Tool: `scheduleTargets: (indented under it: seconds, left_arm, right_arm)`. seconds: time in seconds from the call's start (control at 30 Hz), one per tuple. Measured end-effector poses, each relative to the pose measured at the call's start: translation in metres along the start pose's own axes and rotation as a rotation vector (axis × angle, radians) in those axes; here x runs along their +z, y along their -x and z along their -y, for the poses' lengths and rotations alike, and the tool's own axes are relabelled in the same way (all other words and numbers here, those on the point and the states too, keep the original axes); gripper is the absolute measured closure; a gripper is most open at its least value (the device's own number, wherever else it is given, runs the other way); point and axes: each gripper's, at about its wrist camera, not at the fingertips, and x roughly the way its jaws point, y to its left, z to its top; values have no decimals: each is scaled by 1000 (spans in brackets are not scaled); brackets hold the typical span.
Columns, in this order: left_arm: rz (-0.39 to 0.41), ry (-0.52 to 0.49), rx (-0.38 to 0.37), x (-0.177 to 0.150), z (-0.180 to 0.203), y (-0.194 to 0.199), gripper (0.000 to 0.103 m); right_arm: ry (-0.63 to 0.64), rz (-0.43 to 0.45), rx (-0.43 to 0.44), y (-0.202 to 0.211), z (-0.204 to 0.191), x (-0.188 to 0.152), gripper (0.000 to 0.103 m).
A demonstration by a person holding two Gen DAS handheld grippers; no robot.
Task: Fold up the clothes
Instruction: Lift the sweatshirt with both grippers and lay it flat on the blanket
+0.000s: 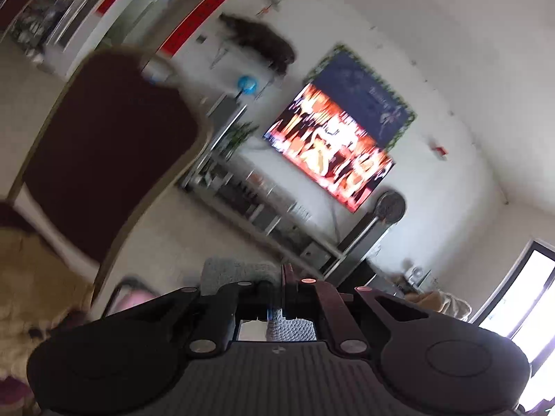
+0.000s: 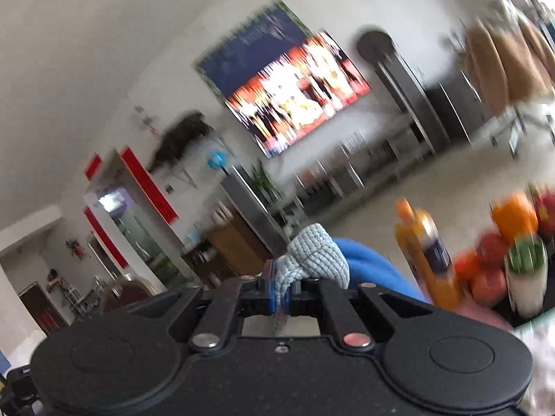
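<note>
While both views blur, left gripper and right gripper each clamp the pale-blue knit garment — jaws together on fabric.

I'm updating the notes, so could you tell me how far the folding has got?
No finished fold shows. In hand: the right gripper pinches a pale knit garment, and the left gripper is shut on similar knit. Both point into the room, so folding remains.
</note>
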Motion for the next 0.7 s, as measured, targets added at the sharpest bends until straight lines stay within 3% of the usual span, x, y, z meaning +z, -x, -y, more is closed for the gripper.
scheduleTargets:
  seconds: [0.1,0.2,0.37,0.43,0.5,0.63,0.7]
  left_arm:
    - [-82,26,60,-30,-29,-25,100]
    - [-209,19,171,-71,-66,-57,100]
    - [-415,74,351,-134,-134,-98,100]
    - [-437,72,368,-144,-142,-97,100]
    - [-444,51,374,-146,-142,-97,100]
    - [-425,-19,358,-131,-121,-106,100]
    - [-395,-53,353,-125,-113,-133,99]
  right_arm:
    - [-70,-75,-39,-11,35,-31,98]
    - [-80,-156,-98,-19,62,-68,98]
    - [-87,-362,-262,-43,112,-132,98]
    - [-153,-437,-292,-46,131,-152,98]
    - [-135,-470,-313,-47,136,-159,98]
    - [-130,-460,-288,-55,132,-146,98]
    - [-140,-420,-268,-72,126,-128,98]
